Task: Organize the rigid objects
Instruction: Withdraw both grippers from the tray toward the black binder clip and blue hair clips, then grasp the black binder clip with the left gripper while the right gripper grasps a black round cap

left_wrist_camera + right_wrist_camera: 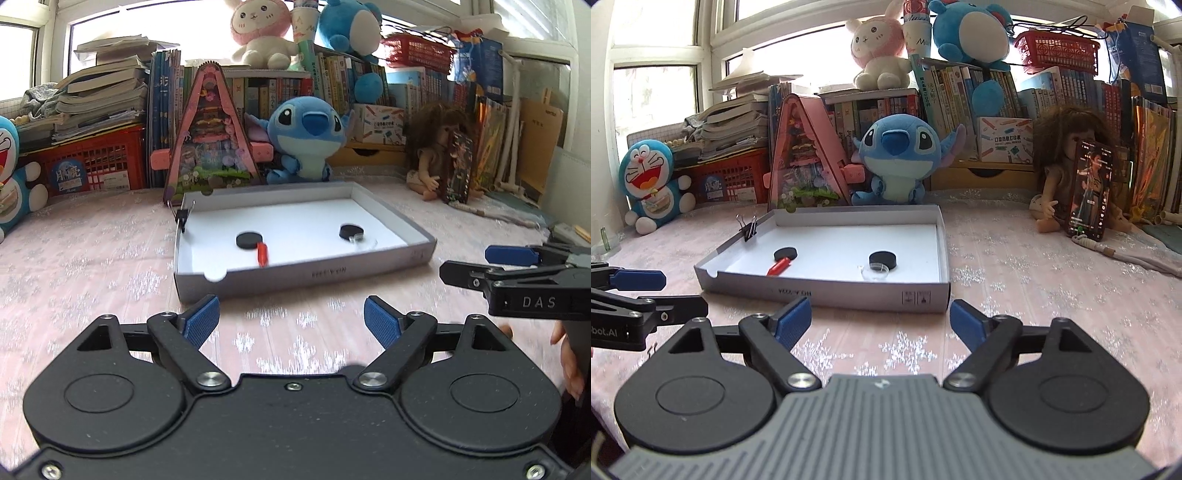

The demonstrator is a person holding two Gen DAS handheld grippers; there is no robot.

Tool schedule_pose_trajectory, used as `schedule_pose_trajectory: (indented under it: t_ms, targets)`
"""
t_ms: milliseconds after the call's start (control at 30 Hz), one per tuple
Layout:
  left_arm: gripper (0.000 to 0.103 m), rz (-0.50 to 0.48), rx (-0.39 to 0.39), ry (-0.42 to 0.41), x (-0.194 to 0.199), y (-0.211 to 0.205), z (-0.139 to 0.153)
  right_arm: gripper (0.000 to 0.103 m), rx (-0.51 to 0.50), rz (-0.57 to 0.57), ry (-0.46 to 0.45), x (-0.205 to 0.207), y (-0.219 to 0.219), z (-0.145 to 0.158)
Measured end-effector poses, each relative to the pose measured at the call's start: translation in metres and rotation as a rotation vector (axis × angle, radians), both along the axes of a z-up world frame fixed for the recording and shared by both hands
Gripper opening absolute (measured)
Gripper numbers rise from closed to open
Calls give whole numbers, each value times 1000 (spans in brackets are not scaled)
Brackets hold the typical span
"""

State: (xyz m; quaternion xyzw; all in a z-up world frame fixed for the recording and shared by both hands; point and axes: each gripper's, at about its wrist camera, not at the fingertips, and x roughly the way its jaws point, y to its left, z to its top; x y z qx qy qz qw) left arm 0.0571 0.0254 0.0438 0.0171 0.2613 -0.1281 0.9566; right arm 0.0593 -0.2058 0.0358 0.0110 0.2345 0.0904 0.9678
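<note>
**Both tools empty before the tray**

We see the tray (303,275) at frame centre in both views, resting on the counter (92,258). Inside it lie two black discs, a left disc (250,239) and a right disc (351,231), a small red piece (263,254) touching the near edge of the left disc, and a clear cap (874,272) just in front of the right disc. A binder clip (749,228) grips the tray's left wall, toward the upper left of the right wrist view. We judge that these pieces are already gathered, and we find no loose rigid object on the bare counter around the tray; whether sorting within the tray is left to do we cannot tell.

The left tool (291,319) sits at lower centre of its own view, its blue pads (201,317) spread wide, pinching nothing and touching nothing. The right tool (881,319) is likewise spread, empty, just short of the tray's near wall. Each tool also shows at the edge of the other's view, clear of the tray.
</note>
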Motion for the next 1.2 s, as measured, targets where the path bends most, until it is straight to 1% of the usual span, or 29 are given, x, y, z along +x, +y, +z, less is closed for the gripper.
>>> schedule_pose_trajectory:
  t_ms: [200,333,667,700,800,833,867,933,1033,1133,1200]
  targets:
    - [84,1,17,7,-19,2,-11,90,-26,1,-15,-17,4,-9]
    - [84,-3,20,-4,-31,6,-18,91,-53,13,-32,-28,9,-14]
    - [83,26,45,4,-51,18,-30,91,-92,86,-26,-49,25,-26]
    - [81,29,41,7,-52,19,-31,90,-89,89,-25,-50,26,-26]
    - [72,41,22,26,-55,25,-32,90,-75,108,-19,-55,28,-27]
    - [67,42,14,32,-55,27,-33,89,-72,114,-18,-57,29,-27]
    - [64,43,9,38,-56,29,-33,87,-69,122,-15,-58,30,-27]
    - [56,51,2,47,-56,32,-34,82,-63,145,-4,-61,31,-28]
    - [49,64,4,56,-55,36,-37,75,-67,165,23,-63,34,-31]
    - [45,84,5,65,-52,38,-39,68,-76,156,50,-62,36,-36]
    - [43,90,2,70,-50,39,-40,66,-73,135,68,-60,35,-38]
